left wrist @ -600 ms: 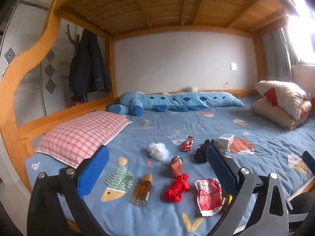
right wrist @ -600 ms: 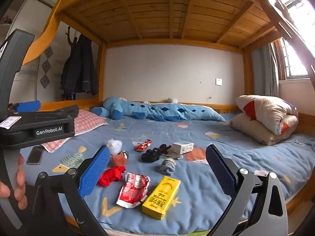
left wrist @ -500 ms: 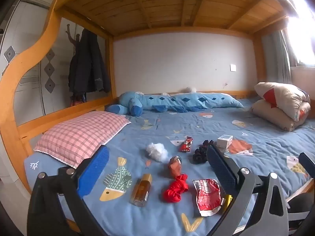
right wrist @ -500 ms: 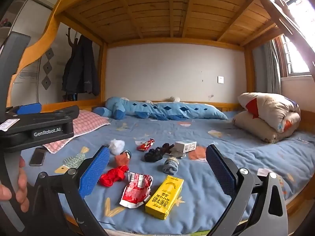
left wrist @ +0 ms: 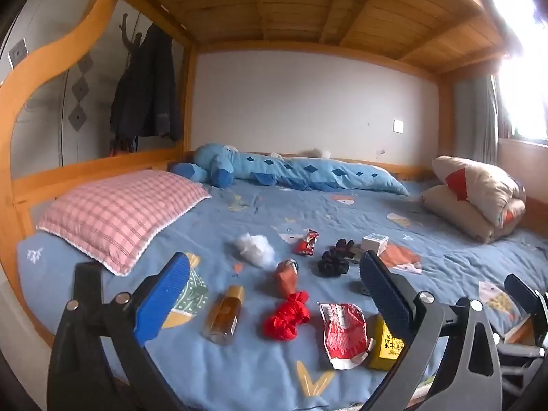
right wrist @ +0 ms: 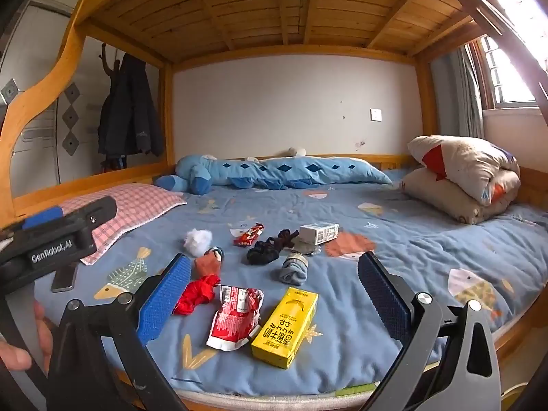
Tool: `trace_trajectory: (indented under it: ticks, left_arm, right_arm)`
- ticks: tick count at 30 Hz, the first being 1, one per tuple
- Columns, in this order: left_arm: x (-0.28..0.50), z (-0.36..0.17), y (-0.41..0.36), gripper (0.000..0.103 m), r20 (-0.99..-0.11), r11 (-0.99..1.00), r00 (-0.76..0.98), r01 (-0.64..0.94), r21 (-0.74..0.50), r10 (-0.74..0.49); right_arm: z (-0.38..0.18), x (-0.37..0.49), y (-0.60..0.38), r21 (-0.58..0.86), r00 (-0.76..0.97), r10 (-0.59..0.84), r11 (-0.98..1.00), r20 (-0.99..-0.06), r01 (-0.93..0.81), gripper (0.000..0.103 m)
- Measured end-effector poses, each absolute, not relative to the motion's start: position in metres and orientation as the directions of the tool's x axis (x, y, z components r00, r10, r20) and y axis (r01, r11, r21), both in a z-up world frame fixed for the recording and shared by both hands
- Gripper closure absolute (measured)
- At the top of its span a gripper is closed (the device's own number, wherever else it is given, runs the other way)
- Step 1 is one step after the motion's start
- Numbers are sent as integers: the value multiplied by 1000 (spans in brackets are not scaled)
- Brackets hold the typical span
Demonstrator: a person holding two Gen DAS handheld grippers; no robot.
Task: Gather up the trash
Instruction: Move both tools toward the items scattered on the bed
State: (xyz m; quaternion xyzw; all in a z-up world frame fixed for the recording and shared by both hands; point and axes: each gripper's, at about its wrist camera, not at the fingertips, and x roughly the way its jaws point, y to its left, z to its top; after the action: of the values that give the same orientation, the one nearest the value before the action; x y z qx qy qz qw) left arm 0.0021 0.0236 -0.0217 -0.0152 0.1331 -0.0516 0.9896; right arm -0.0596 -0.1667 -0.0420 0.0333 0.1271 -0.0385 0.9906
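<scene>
Both wrist views face the littered bed [left wrist: 342, 212] from its near edge.

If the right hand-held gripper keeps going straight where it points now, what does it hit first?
Probably the rolled grey sock on the blue bedsheet, lying mid-way between the open right hand-held gripper fingers; the yellow carton sits lower and nearer. Depth is uncertain.

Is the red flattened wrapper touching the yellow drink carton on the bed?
Touching. In the right wrist view the red wrapper's right edge meets the yellow carton's left side with no blue sheet showing between them.
</scene>
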Motion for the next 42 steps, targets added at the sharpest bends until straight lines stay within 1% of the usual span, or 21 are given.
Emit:
trace_trajectory:
  ticks: [2, 3, 6, 8, 15, 21, 29, 42]
  left_arm:
    - [2, -27, 30, 4, -277, 996, 958, 69, -49, -79]
    - [3, -31, 34, 4, -284, 996, 955, 71, -59, -85]
    - [3, -39, 41, 4, -301, 987, 943, 114, -114, -143]
    - [3, -40, 43, 4, -306, 984, 938, 128, -126, -161]
    - [-1, -45, 33, 4, -296, 988, 943, 142, -63, -154]
    - [-1, -44, 26, 4, -302, 986, 939, 160, -44, -165]
    - [-1, -46, 23, 4, -308, 986, 936, 164, -43, -169]
    - [3, -47, 22, 4, -324, 985, 931, 166, -41, -170]
  right_arm:
    - [-43, -59, -167, 49, 963, -79, 994, -259, 95, 8]
    - [-44, -58, -167, 51, 961, -77, 994, -265, 94, 8]
    - [-48, -57, -170, 67, 962, -78, 993, -263, 99, 8]
    - [-47, -56, -169, 72, 962, -72, 993, -262, 94, 8]
    - [-48, -55, -164, 37, 960, -79, 995, -268, 93, 8]
    - [-49, -53, -163, 34, 955, -65, 996, -288, 78, 8]
    - [-51, -52, -164, 44, 949, -59, 996, -310, 76, 8]
    - [-52, -49, -164, 39, 947, -63, 996, -315, 79, 8]
